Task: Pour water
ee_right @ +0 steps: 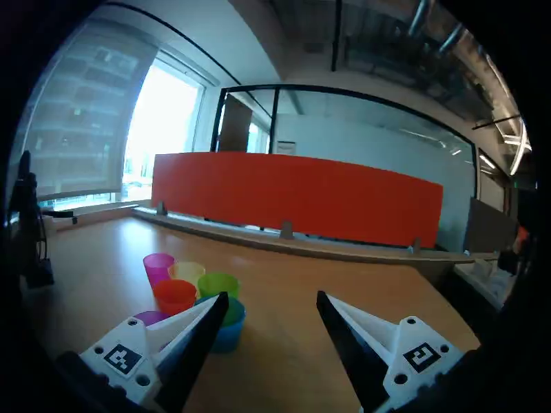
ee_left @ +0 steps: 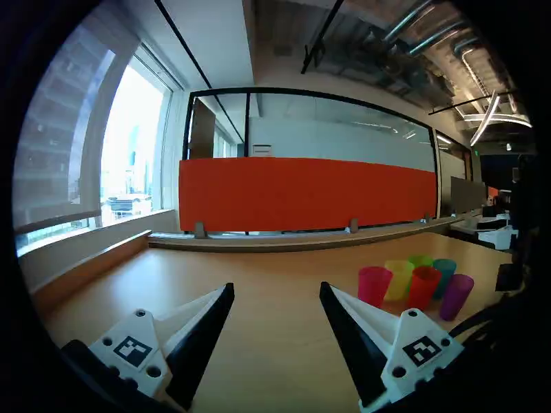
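Cups point(ee_left: 421, 283) of coloured plastic, six in all, stand upright in a tight cluster on the pale wooden table point(ee_left: 275, 351). In the left gripper view they sit on the right side, a little beyond the tip of that gripper's right finger. The left gripper point(ee_left: 275, 286) hangs over bare tabletop with its jaws spread wide and nothing between them. In the right gripper view the same cluster lies to the left. The pink cup point(ee_right: 158, 267) and yellow cup point(ee_right: 187, 272) are farthest, with the green cup point(ee_right: 218, 283) and red cup point(ee_right: 173, 296) in front of them. The blue cup point(ee_right: 233, 325) is nearest, just behind the tip of the left finger, and the purple cup point(ee_right: 147, 318) is partly hidden by that finger. The right gripper point(ee_right: 272, 296) is likewise released, its fingers well apart over the table and gripping nothing. Whether any cup holds water cannot be told. At the far edge of the table runs a long orange partition point(ee_left: 303, 193), with a glass wall point(ee_left: 330, 131) behind it and a bright window point(ee_left: 131, 158) to the left.
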The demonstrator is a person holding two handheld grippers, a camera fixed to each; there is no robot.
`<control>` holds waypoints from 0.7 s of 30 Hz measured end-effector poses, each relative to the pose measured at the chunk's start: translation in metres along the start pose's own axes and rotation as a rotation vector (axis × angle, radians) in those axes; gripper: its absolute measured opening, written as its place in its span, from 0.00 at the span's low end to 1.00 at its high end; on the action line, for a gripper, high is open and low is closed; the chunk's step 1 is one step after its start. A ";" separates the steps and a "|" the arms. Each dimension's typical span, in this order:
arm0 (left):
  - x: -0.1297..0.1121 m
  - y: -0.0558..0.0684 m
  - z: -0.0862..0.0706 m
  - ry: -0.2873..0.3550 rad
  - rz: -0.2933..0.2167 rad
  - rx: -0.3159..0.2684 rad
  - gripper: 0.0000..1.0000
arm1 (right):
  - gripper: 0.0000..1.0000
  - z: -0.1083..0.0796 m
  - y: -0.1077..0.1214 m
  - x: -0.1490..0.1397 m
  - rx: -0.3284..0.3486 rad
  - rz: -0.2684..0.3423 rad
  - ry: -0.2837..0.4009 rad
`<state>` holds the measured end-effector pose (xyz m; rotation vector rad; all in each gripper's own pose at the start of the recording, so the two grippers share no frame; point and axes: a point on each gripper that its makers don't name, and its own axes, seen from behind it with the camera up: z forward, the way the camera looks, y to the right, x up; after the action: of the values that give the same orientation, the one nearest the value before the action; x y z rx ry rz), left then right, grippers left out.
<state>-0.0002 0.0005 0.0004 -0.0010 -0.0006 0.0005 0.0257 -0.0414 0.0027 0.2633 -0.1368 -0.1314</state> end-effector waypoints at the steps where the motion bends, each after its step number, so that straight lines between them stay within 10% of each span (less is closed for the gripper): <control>1: -0.001 0.001 0.001 -0.002 0.002 -0.003 0.92 | 1.00 0.001 -0.002 0.000 0.012 -0.007 -0.008; 21: -0.006 0.027 0.006 -0.052 0.024 -0.098 0.92 | 1.00 0.014 -0.032 -0.008 0.201 -0.073 -0.133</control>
<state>-0.0062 0.0275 0.0063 -0.0995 -0.0525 0.0247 0.0125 -0.0740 0.0070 0.4606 -0.2736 -0.2086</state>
